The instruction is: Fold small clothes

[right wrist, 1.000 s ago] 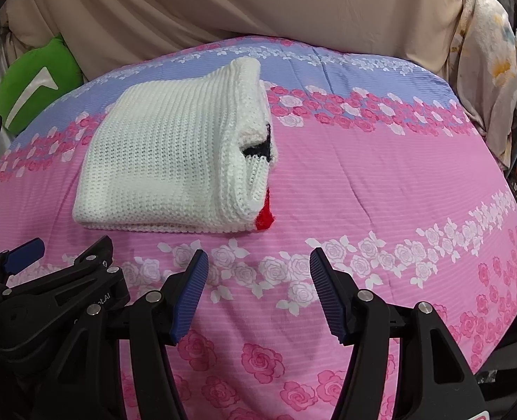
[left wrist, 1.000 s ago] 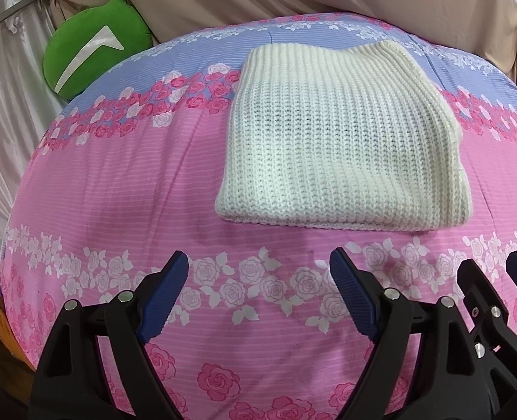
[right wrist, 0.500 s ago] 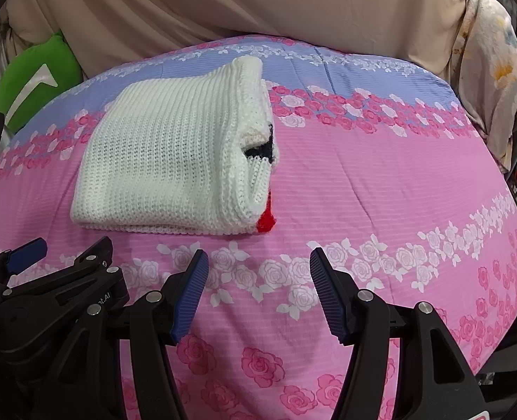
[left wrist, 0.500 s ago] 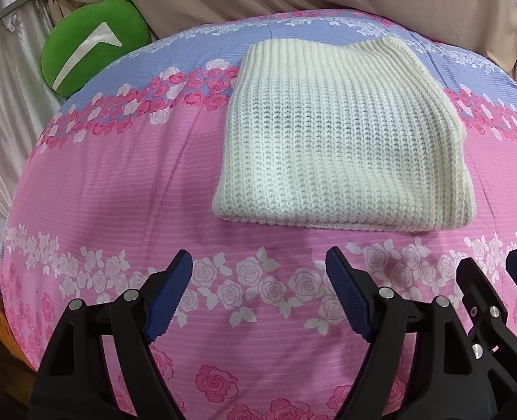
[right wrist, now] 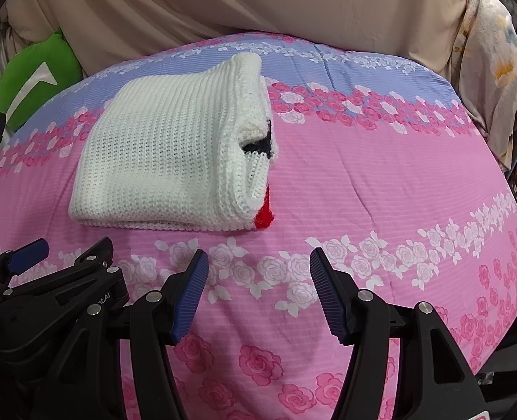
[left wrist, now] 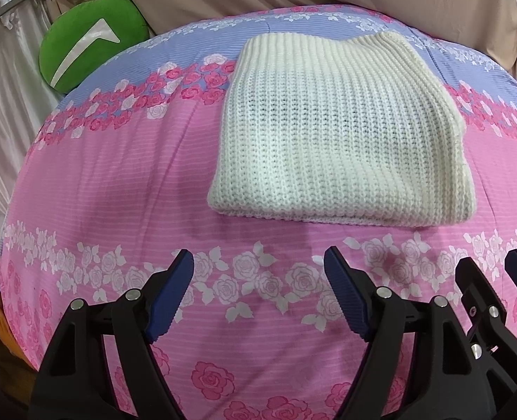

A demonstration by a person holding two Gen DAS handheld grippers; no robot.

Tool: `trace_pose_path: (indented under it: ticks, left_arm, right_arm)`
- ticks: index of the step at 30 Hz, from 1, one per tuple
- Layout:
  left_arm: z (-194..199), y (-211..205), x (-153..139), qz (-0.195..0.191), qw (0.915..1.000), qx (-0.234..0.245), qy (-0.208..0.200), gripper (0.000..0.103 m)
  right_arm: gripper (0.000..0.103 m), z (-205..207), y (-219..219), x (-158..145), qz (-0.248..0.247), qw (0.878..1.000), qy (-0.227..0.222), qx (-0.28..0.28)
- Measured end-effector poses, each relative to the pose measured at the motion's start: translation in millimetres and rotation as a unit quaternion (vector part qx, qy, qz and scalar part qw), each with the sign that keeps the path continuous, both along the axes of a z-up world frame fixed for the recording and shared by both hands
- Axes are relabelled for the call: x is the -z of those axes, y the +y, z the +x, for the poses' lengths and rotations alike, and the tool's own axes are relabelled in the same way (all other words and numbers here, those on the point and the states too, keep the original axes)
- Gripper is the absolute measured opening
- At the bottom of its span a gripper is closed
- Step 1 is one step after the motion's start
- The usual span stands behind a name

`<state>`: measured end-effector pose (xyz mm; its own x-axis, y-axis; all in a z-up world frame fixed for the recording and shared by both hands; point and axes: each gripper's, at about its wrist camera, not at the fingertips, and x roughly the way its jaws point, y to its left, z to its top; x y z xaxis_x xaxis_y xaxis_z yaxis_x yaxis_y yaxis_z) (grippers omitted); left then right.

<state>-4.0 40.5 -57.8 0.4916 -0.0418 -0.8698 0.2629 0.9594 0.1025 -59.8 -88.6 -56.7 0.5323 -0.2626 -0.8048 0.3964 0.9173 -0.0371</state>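
Little movement noted against the earlier frames: both wrist views drawn back very slightly, knit bundle unmoved. White knitted garment (left wrist: pixel 335 140) found lying folded into a compact rectangle on the pink floral bedspread (left wrist: pixel 111 189), toward the far middle of the bed, with a red corner and a black patch showing at its open right edge in the right wrist view (right wrist: pixel 167 161). Left gripper (left wrist: pixel 258 294) held over the near part of the spread with jaws wide apart, gripping nothing, well short of the garment. Right gripper (right wrist: pixel 258 294) likewise spread and empty, just beside the left. Green cushion (left wrist: pixel 90 35) seen at the far left, clear of the work. Judged as fold complete, hands at rest. Next move, if any, judged to call for tucking the exposed red corner or fetching another piece.
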Motion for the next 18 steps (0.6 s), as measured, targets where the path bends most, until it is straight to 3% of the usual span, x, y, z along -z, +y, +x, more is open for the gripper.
trace_pose_path:
  ticks: [18]
  left_arm:
    - [-1.4,-2.4,-0.4,0.002,1.0000,0.000,0.000,0.075]
  right_arm:
    - [0.061,-1.7,-2.8,-2.4,-0.003,1.000,-0.004,-0.001]
